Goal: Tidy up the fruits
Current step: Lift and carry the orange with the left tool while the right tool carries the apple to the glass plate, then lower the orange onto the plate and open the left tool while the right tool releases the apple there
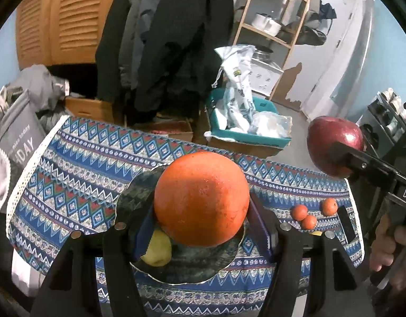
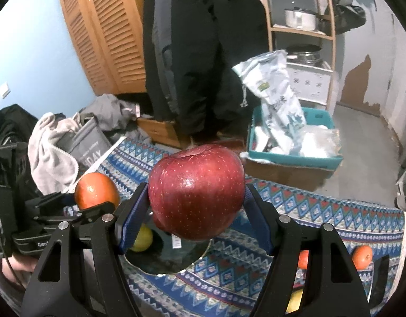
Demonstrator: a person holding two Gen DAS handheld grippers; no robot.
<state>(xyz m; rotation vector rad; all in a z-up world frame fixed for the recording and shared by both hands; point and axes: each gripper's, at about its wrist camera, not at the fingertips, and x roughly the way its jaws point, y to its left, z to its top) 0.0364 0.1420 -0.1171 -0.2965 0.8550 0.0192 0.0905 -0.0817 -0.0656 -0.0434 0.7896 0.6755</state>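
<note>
Where hidden leftward: yellow fruit (image 2: 295, 301)

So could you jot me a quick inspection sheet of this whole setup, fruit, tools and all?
Surface: table under a patterned cloth.
Job's things: dark plate with a yellow fruit on it; three small oranges loose on the cloth.
Grippers: left gripper shut on a big orange above the plate; right gripper shut on a red apple.
Clutter: grey bag and towel beside the table.
Cables: a thin black one by the left hand.
Surroundings: hanging coats, wooden shelf with a pot, teal bin of plastic bags, louvred doors.
</note>
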